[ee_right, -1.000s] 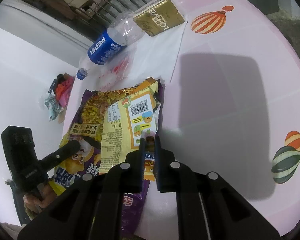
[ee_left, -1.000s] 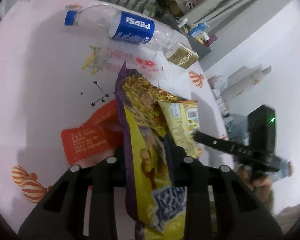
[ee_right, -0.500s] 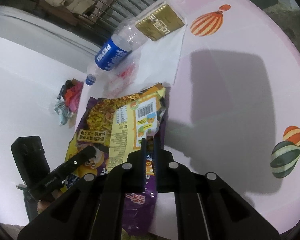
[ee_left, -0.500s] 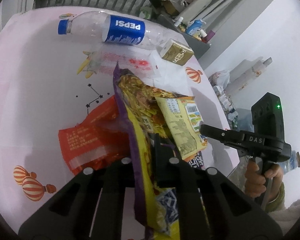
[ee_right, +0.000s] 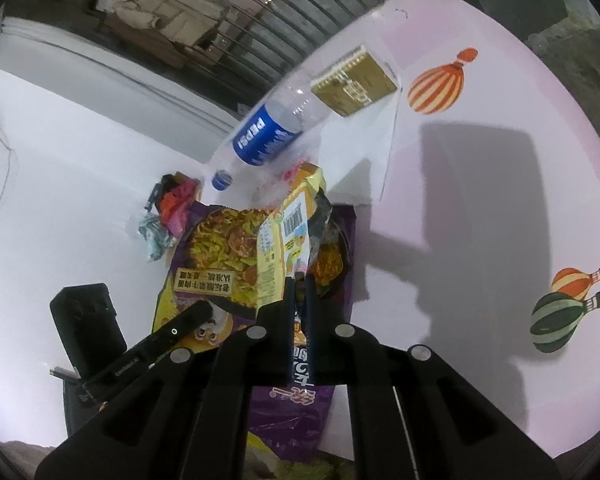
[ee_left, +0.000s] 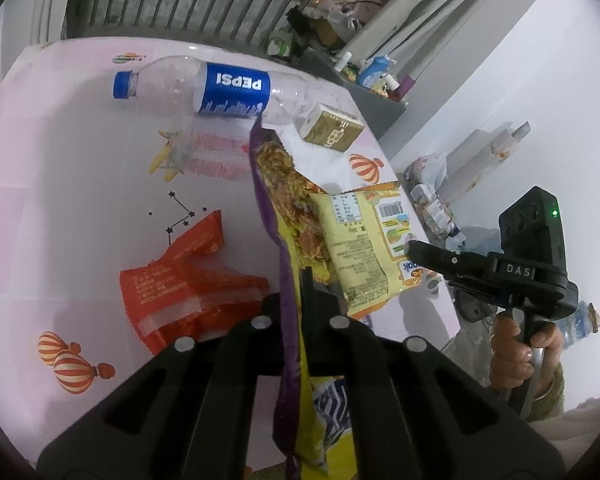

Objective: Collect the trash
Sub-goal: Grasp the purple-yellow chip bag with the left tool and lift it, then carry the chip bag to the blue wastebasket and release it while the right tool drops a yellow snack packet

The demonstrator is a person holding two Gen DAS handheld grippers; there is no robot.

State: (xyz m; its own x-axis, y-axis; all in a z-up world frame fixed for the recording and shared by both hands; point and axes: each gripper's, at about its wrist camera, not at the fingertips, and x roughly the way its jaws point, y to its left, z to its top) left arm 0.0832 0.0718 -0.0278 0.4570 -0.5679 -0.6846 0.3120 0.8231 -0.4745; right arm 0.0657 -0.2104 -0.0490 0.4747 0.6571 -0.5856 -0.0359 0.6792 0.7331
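Observation:
My left gripper is shut on the edge of a large purple and yellow noodle wrapper, which stands up off the pink table. Against that wrapper hangs a small yellow snack packet, and my right gripper is shut on its orange corner. In the right wrist view, the right gripper clamps the yellow packet in front of the purple wrapper, with the left gripper at lower left. A crumpled red wrapper lies on the table just left of my left fingers.
An empty Pepsi bottle lies at the far side, beside a gold box and a clear printed wrapper. A white paper sheet lies under the box. The table edge runs along the right, with clutter beyond it.
The left jaws have closed on the purple wrapper. Both grippers have risen, lifting the purple wrapper and the yellow packet off the table.

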